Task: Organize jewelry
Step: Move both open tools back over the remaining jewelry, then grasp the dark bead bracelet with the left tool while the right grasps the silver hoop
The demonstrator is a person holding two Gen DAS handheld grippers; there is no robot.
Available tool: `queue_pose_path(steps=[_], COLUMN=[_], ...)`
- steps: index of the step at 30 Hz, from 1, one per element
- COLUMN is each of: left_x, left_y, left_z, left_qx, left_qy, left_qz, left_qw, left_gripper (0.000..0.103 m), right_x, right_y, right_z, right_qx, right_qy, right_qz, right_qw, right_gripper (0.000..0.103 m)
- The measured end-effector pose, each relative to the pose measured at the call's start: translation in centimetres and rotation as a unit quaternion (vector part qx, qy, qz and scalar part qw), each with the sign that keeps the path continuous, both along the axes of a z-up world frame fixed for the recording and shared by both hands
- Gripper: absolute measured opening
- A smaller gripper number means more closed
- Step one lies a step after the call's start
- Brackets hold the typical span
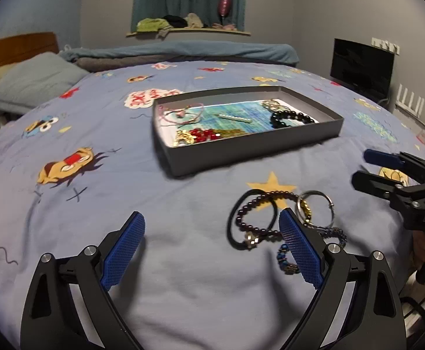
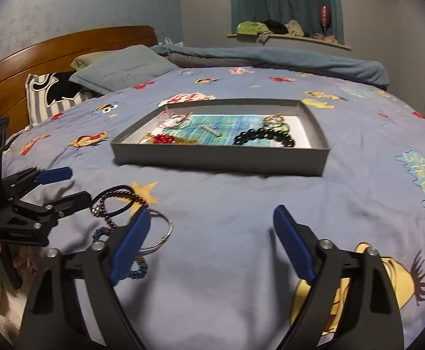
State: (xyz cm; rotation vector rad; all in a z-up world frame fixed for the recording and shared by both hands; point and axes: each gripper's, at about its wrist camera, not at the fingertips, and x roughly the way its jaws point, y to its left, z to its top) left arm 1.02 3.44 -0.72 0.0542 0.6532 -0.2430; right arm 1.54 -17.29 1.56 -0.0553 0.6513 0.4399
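A grey shallow box (image 1: 241, 151) (image 2: 218, 160) lies on the bed and holds several pieces: a pink cord, red beads (image 1: 205, 135), gold chain and a black bead bracelet (image 1: 288, 116). Nearer me, a loose pile lies on the cover: a black band (image 1: 232, 224), a dark bead bracelet (image 1: 259, 197) (image 2: 116, 194), a silver hoop (image 1: 330, 204) (image 2: 168, 227) and a blue beaded bracelet (image 1: 336, 233) (image 2: 138, 271). My left gripper (image 1: 211, 218) (image 2: 75, 185) is open, the pile just outside its right-hand finger. My right gripper (image 2: 212, 213) (image 1: 364, 168) is open and empty, with the hoop beside its left-hand finger.
The bed has a blue cartoon-print cover (image 1: 96, 204). Pillows (image 2: 119, 67) and a wooden headboard (image 2: 66, 46) lie at the far left, folded blankets (image 1: 183, 52) along the far edge. A dark screen (image 1: 361, 67) stands at the right wall.
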Motion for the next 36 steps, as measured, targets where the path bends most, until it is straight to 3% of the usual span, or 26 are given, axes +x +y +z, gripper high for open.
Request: queue_pose_path(steps=[6, 11, 16, 19, 27, 36], left_x=[-0.1, -0.5, -0.2, -0.1, 0.1, 0.4], left_y=[-0.9, -0.9, -0.9, -0.8, -1.6, -4.3], left_z=[-0.2, -0.2, -0.6, -0.6, -0.6, -0.8], left_qx=[0.007, 0.012, 0.021, 0.016, 0.001, -0.019], left_qy=[0.000, -0.005, 0.006, 0.008, 0.010, 0.020], left_qz=[-0.019, -0.030, -0.040, -0.044, -0.067, -0.116], left_qw=[0.9998, 0.9995, 0.9990, 0.9989, 0.9977, 0.9929], left_gripper=[0.091, 0.087, 0.078, 0.076, 0.069, 0.047], right_x=[0.0, 0.3, 1.0, 1.2, 1.8, 2.5], right_y=[1.8, 3.0, 4.4, 4.2, 1.8, -1.2], right_z=[-0.8, -1.5, -2.8, -2.8, -1.2, -0.6], right_qx=[-0.009, -0.016, -0.044, -0.043, -0.002, 0.024], right_qy=[0.020, 0.035, 0.050, 0.052, 0.034, 0.042], right_qz=[0.029, 0.043, 0.046, 0.039, 0.009, -0.026], right_qw=[0.999, 0.998, 0.997, 0.997, 0.999, 0.998], right_gripper=[0.045, 0.029, 0.025, 0.009, 0.004, 0.004])
